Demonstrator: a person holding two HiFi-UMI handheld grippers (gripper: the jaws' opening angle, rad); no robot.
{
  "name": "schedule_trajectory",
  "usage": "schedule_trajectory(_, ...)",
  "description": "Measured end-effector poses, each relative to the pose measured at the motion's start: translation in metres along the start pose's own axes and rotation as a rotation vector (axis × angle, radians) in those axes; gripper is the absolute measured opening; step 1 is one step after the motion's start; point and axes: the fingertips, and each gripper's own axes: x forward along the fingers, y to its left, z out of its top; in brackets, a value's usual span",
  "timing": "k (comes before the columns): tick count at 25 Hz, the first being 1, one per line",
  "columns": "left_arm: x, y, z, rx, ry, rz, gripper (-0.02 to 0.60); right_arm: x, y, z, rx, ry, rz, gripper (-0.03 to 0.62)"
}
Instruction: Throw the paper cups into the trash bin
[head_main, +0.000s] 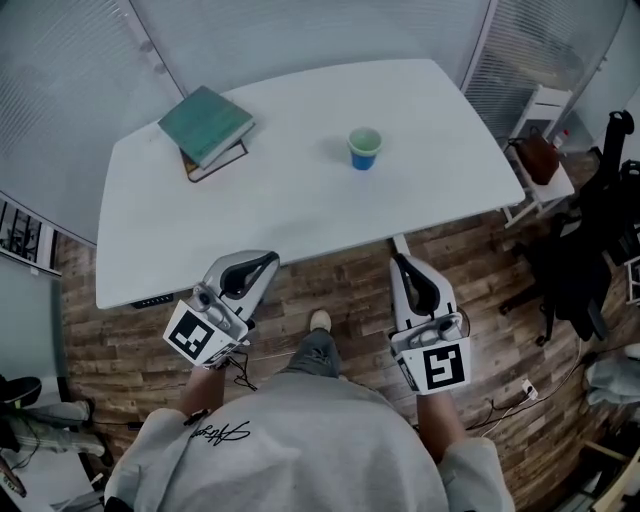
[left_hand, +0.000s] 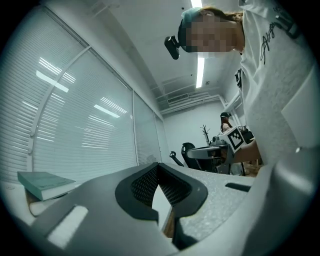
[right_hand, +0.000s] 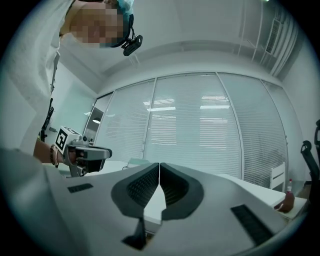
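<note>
here, nearest in, the left gripper (head_main: 262, 262) and the right gripper (head_main: 402, 265) hang over the wood floor (head_main: 120, 340), just short of the bench (head_main: 300, 205) edge. each has its jaws pressed together with nothing between them. ahead of the right gripper, a little to its left and well onto the white bench, one blue paper cup (head_main: 364, 148) stands upright. its inside is pale green, contents unclear. far ahead of the left gripper lie two stacked books (head_main: 206, 125). blinds (head_main: 60, 90) line the walls beyond.
</note>
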Motion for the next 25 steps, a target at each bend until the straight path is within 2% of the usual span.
schedule_trajectory(11,0.037,0.057,-0.017,-0.078,0.006,-0.055,0.003,0.056,-0.024,-0.011,0.014,0.023,-0.030,0.012)
schedule_trajectory(18,0.059,0.087,-0.021,-0.093,-0.007,-0.108,0.003,0.086,-0.045,-0.015,0.012,0.035,-0.067,0.012)
schedule_trajectory(25,0.082,0.113,-0.024,-0.071,-0.015,-0.161,0.003,0.111,-0.061,-0.018,0.016,0.017,-0.105,0.012)
